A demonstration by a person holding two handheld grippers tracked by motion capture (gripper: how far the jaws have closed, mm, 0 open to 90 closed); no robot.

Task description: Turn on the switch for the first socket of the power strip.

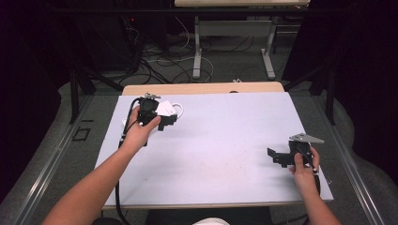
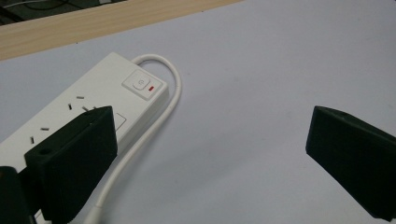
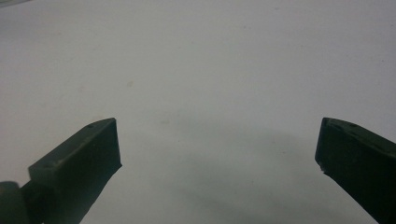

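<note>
Power strip point(image 2: 88, 112), white with a red-marked switch point(image 2: 142, 86), lies near the table's point(image 1: 225, 140) far-left corner, at about ten o'clock from the centre, its cord point(image 2: 159, 116) looping round one end. Left gripper point(image 2: 210, 144) hovers over it, jaws spread wide, one jaw overlapping the strip's sockets in the left gripper view. Right gripper point(image 1: 281, 157) sits well apart at about four o'clock, jaws likewise wide apart above bare white tabletop.

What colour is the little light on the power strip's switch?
Red: the little light on the white power strip, best in the left gripper view.
</note>
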